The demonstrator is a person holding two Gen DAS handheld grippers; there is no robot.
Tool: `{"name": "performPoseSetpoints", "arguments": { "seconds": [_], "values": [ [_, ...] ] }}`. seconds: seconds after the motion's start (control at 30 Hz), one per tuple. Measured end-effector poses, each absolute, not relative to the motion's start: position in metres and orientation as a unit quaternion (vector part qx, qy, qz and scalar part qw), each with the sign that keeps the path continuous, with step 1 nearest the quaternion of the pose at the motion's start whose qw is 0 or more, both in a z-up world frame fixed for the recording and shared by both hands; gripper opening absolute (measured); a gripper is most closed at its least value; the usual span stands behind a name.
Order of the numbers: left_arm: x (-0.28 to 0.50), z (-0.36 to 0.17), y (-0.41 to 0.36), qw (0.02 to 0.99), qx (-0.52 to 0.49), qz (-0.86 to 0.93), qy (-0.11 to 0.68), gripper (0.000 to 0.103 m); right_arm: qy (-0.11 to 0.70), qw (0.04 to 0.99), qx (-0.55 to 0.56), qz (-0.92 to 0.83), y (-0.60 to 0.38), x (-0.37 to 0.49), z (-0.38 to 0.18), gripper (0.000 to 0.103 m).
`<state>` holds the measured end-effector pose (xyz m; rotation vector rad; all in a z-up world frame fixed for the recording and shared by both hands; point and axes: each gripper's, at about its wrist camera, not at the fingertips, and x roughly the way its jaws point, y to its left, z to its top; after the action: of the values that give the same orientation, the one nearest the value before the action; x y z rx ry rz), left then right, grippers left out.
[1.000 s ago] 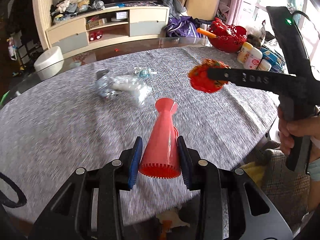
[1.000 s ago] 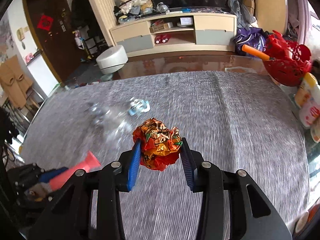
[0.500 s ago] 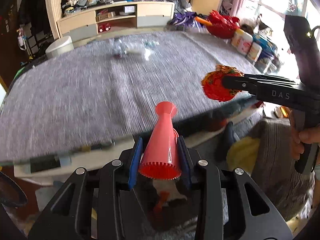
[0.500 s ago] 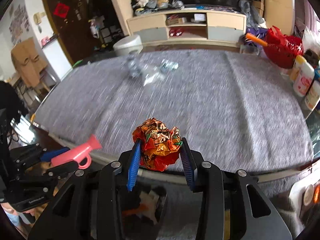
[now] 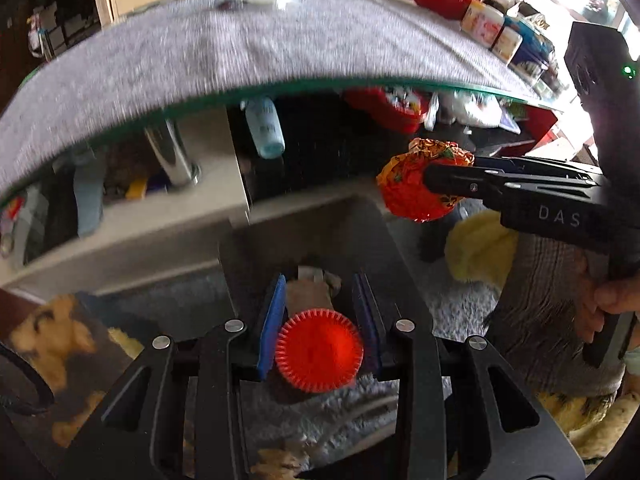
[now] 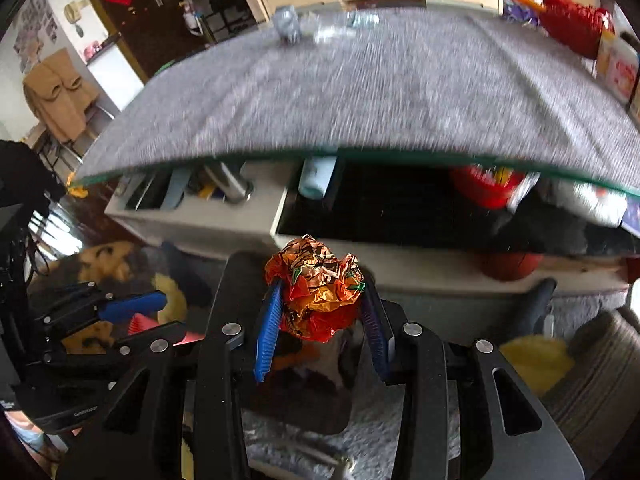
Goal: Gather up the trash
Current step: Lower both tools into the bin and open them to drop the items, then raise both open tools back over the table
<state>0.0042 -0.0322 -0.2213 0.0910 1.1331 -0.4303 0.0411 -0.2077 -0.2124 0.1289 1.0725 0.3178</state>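
Observation:
My left gripper [image 5: 320,320] is shut on a red plastic horn [image 5: 319,356], seen end on, pointing down into a dark open-topped bin [image 5: 280,240] on the floor below the table edge. My right gripper [image 6: 322,316] is shut on a crumpled orange foil wrapper [image 6: 318,288] and holds it over the same bin [image 6: 236,280]. In the left wrist view the wrapper [image 5: 416,184] hangs to the upper right of the bin. More trash, a clear crushed bottle [image 6: 332,28] and a grey wad [image 6: 288,26], lies at the far side of the table.
The grey-clothed glass table [image 5: 240,52] fills the upper view, with a shelf of clutter under it. A red basket [image 6: 572,24] and bottles stand at its right edge. A yellow cloth [image 5: 480,248] and shaggy rug lie on the floor.
Both grippers have pulled back off the table and dropped below its edge, tilting down over the bin. Each keeps its load.

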Motion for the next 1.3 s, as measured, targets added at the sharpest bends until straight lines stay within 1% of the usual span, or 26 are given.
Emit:
{"name": "performPoseSetpoints", "arguments": {
  "seconds": [0.17, 0.3, 0.43, 0.47, 0.5, 0.53, 0.57, 0.63, 0.7, 0.77, 0.83, 1.0, 1.3],
  "values": [
    [-0.003, -0.241, -0.034, 0.810, 0.043, -0.200, 0.550, 0.031, 0.529, 0.832, 0.051, 0.159, -0.197, 0.034, -0.234, 0.040],
    [-0.003, -0.246, -0.032, 0.808, 0.044, -0.195, 0.555, 0.031, 0.539, 0.825, 0.047, 0.163, -0.191, 0.033, -0.241, 0.040],
    [0.000, -0.248, -0.030, 0.806, 0.049, -0.187, 0.559, 0.031, 0.546, 0.820, 0.057, 0.161, -0.191, 0.036, -0.243, 0.045],
    [0.001, -0.248, -0.029, 0.806, 0.048, -0.186, 0.560, 0.035, 0.546, 0.820, 0.059, 0.159, -0.191, 0.037, -0.243, 0.055],
    [0.002, -0.248, -0.029, 0.806, 0.048, -0.183, 0.561, 0.041, 0.544, 0.822, 0.059, 0.155, -0.192, 0.037, -0.243, 0.067],
    [0.002, -0.249, -0.029, 0.806, 0.047, -0.180, 0.562, 0.058, 0.541, 0.825, 0.058, 0.149, -0.194, 0.037, -0.242, 0.073],
    [0.003, -0.248, -0.029, 0.807, 0.049, -0.178, 0.561, 0.070, 0.540, 0.827, 0.058, 0.146, -0.194, 0.038, -0.241, 0.078],
    [0.003, -0.248, -0.029, 0.808, 0.056, -0.172, 0.560, 0.074, 0.540, 0.827, 0.062, 0.141, -0.198, 0.039, -0.241, 0.080],
    [0.004, -0.248, -0.028, 0.809, 0.060, -0.167, 0.561, 0.081, 0.540, 0.830, 0.062, 0.127, -0.202, 0.041, -0.240, 0.088],
    [0.006, -0.246, -0.026, 0.810, 0.067, -0.159, 0.560, 0.089, 0.537, 0.835, 0.057, 0.110, -0.208, 0.043, -0.236, 0.092],
    [0.008, -0.242, -0.025, 0.812, 0.074, -0.153, 0.558, 0.095, 0.534, 0.837, 0.063, 0.105, -0.215, 0.046, -0.230, 0.093],
    [0.016, -0.224, -0.017, 0.823, 0.074, -0.145, 0.545, 0.095, 0.514, 0.847, 0.097, 0.097, -0.238, 0.055, -0.203, 0.094],
    [0.038, -0.180, -0.006, 0.848, 0.057, -0.147, 0.506, 0.095, 0.478, 0.867, 0.107, 0.090, -0.254, 0.076, -0.157, 0.094]
  ]
}}
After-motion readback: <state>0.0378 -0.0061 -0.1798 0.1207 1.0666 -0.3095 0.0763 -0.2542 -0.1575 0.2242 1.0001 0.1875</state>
